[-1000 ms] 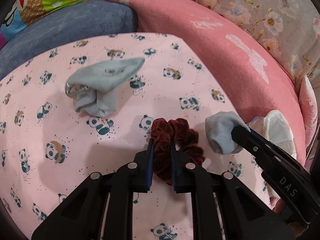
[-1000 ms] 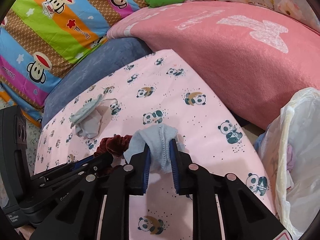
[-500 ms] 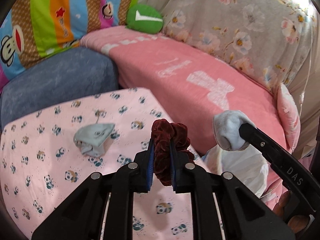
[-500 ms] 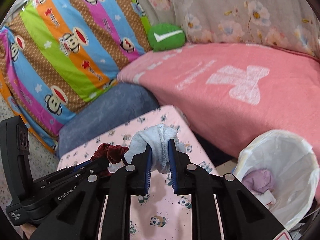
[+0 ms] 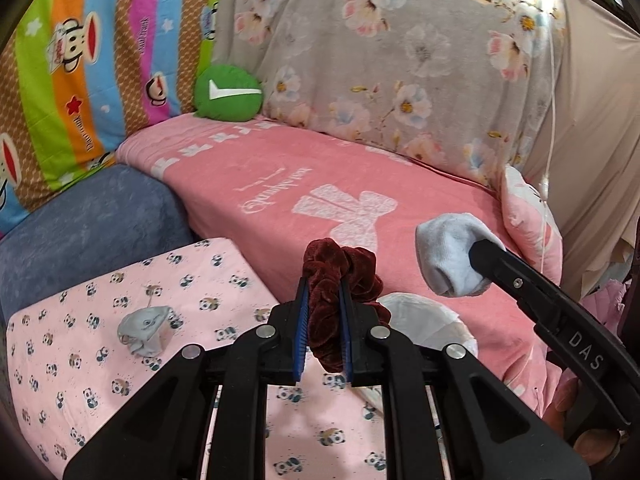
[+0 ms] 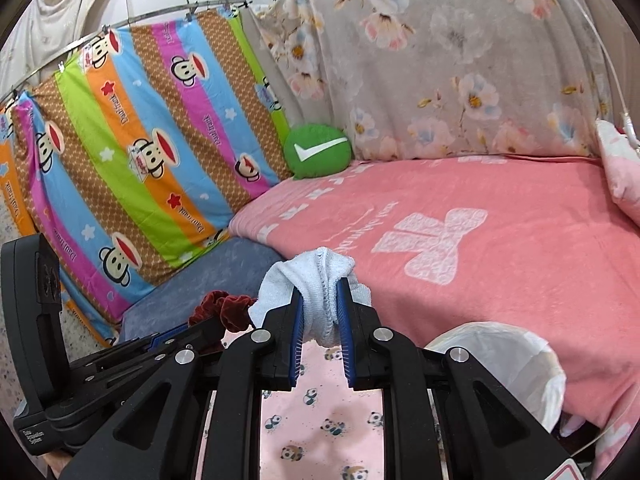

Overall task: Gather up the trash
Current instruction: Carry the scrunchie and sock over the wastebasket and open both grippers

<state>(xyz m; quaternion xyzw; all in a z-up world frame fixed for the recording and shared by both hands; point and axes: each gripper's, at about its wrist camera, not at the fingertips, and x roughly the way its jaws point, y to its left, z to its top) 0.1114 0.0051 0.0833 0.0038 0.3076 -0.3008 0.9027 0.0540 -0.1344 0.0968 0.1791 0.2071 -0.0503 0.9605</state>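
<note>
Black plastic throughout: left gripper (image 5: 323,330) and right gripper (image 6: 320,334) built of angular linked bars, pinned with round silver screws. Blue ribbed pads (image 6: 297,344) lining the inner faces of the jaws. White letters "DAS" along one bar, small white print on a boxy black housing.

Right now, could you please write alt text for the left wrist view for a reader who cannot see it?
The left tongs grip a dark red velvet scrunchie above a pink panda-print cloth, where a crumpled grey sock lies. At right, the right tongs hold a light blue sock above a white-lined bin.
</note>
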